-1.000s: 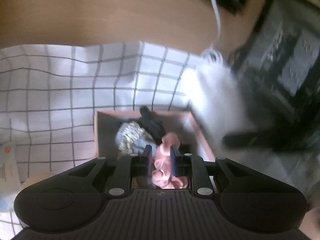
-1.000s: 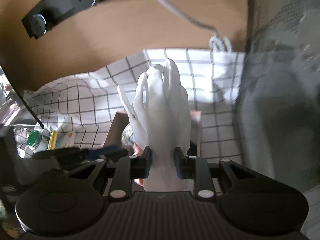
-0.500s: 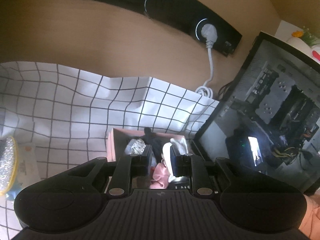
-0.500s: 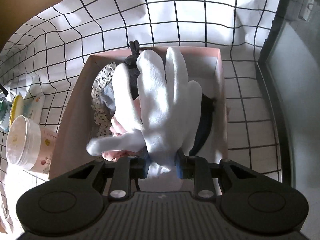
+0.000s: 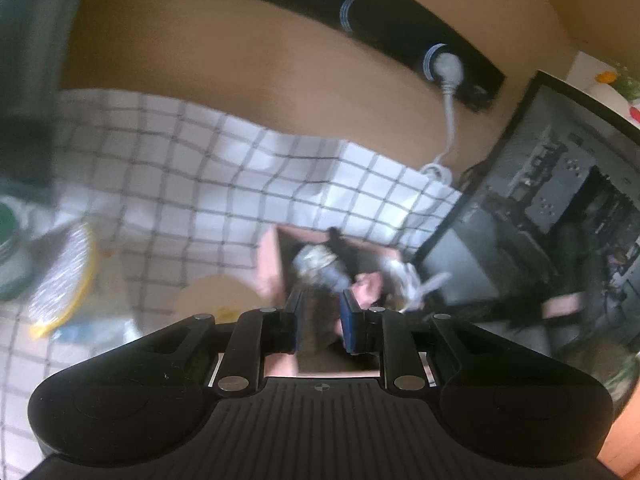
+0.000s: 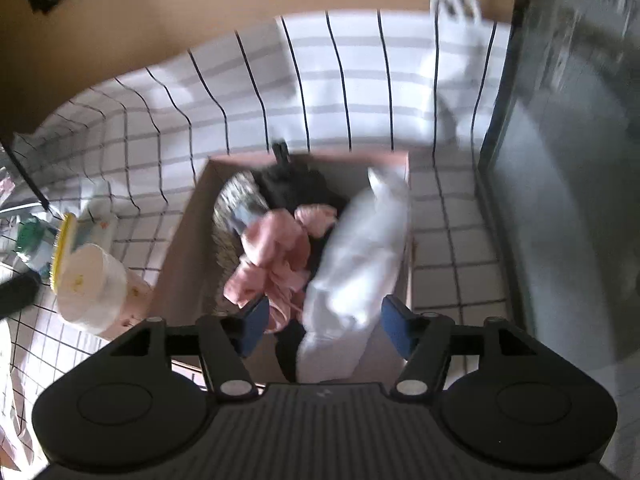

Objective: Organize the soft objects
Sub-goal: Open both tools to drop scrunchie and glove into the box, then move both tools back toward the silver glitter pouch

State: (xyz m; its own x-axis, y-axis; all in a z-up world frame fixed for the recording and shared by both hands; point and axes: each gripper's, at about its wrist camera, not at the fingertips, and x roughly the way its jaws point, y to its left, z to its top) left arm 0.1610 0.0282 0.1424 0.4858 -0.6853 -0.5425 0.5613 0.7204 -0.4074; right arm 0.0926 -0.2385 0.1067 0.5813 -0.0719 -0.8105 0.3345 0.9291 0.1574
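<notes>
One pink cardboard box (image 6: 188, 248) sits on the worktop's white cloth with a black grid (image 6: 332, 80). It holds one white fabric glove (image 6: 360, 256), one pink ruffled scrunchie (image 6: 276, 256), one black fabric piece (image 6: 292, 184) and one grey patterned cloth bundle (image 6: 236, 204). The glove lies blurred along the box's right side, over the black piece and beside the scrunchie.

The right claw (image 6: 324, 326) points steeply down over the near end of the box. Its jaws have just been opening and now stand apart; the glove's cuff end lies between them, and neither blue pad (image 6: 396, 328) presses on it.

The left claw (image 5: 322, 322) tilts downward less steeply, near the box's near-left corner in its own blurred view. Its jaws are drawn nearly together with only a narrow gap, and nothing shows clamped between them.

To the left of the box stand one white round tub with a printed side (image 6: 92, 284) and one yellow-rimmed round lid (image 6: 62, 248). On the right rises one dark computer case with a glass panel (image 5: 560, 208). One black power strip (image 5: 360, 12) runs along the tan wall, with one white cable (image 5: 450, 116) plugged in.
</notes>
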